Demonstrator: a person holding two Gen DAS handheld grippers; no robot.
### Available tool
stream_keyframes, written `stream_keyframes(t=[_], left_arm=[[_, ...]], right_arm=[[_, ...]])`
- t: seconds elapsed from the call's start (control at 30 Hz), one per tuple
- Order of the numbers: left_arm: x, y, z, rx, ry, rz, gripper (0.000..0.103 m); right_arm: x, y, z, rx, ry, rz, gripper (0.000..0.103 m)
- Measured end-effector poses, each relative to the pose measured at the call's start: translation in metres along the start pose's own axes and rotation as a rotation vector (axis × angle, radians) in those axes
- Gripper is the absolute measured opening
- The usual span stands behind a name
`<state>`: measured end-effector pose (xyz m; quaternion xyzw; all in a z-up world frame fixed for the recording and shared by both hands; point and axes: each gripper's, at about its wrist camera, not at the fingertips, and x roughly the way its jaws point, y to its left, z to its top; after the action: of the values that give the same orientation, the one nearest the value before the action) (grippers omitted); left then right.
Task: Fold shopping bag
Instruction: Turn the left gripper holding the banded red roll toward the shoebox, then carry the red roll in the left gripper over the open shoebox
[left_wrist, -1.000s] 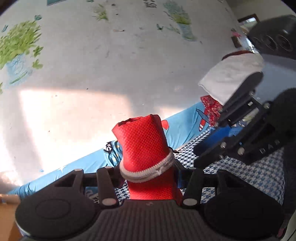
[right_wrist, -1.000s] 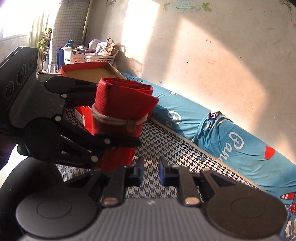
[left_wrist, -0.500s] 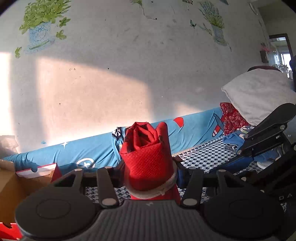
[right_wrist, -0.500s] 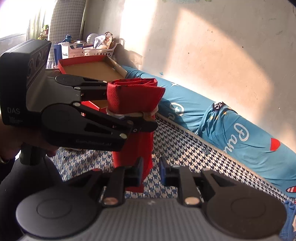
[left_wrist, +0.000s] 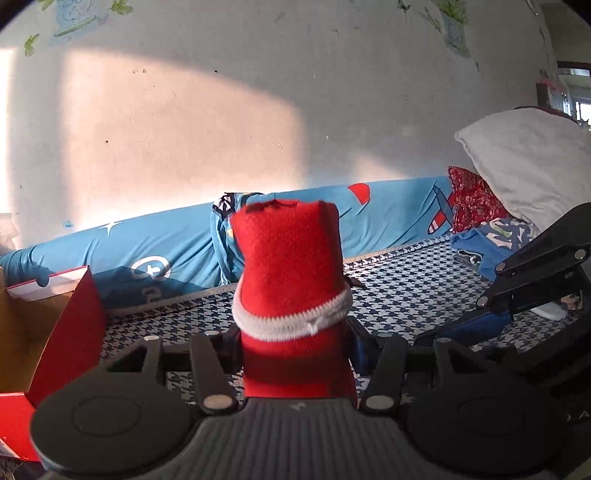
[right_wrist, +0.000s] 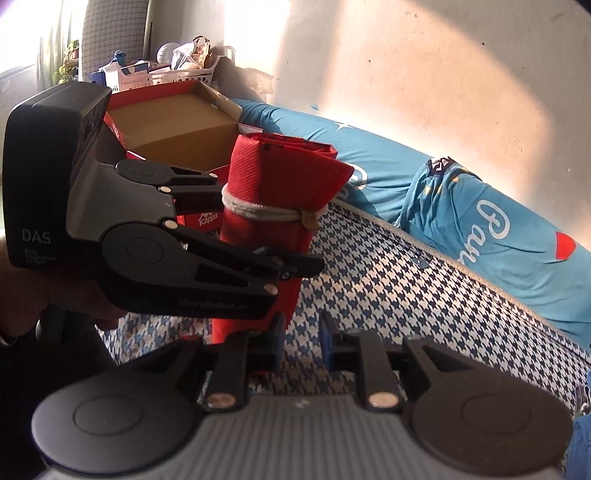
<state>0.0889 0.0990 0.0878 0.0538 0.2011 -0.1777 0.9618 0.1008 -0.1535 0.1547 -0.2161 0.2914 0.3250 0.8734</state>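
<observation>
A: Left wrist view. What does the left hand-held gripper (left_wrist: 295, 354) have between its fingers?

B: A rolled red shopping bag (left_wrist: 291, 288), standing upright, bound by a white cord (left_wrist: 291, 323) about its middle. The fingers are about half open and press on the roll's lower part from either side. The roll rises toward 12 o'clock, above a blue-and-white houndstooth bed sheet (left_wrist: 402, 291).

A: And in the right wrist view?

B: The left hand-held gripper (right_wrist: 273, 236) enters from 9 o'clock, pointing toward 3 o'clock and tilted slightly downward, with the shopping bag (right_wrist: 277, 192) clamped between its upper and lower fingers. A hand (right_wrist: 22, 295) grips its body at the frame's left edge, mostly in shadow.

A: State of the right hand-held gripper (right_wrist: 301, 343)?

B: Its blue-padded fingers stand a narrow gap apart with nothing between them; only the bed sheet (right_wrist: 369, 280) shows through the gap. The left pad lies just beside the roll's lower end; whether it touches cannot be told.

A: Surroundings?

B: A red cardboard box (right_wrist: 173, 122) lies at 11 o'clock behind the roll; a blue quilt (right_wrist: 480, 229) runs along the wall toward 3 o'clock. In the left view a pillow (left_wrist: 528, 170) sits at 2 o'clock.
</observation>
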Motion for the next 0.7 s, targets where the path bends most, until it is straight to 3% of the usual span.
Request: stream_keyframes(t=[0.3,0.53,0.7], left_arm=[[0.013,0.012,-0.021,-0.061,0.022,-0.016,0.055],[0.027,0.008,-0.031,-0.029,0.056,-0.007,0.055],[0.03,0.006,-0.035,-0.019,0.056,-0.03,0.045]], right_arm=[[0.026,-0.009,-0.005,0.018,0.032,0.006,0.024],[0.045,-0.009,-0.011,0.019,0.067,-0.017,0.026],[0.054,-0.009,-0.015,0.034,0.073,-0.02,0.029]])
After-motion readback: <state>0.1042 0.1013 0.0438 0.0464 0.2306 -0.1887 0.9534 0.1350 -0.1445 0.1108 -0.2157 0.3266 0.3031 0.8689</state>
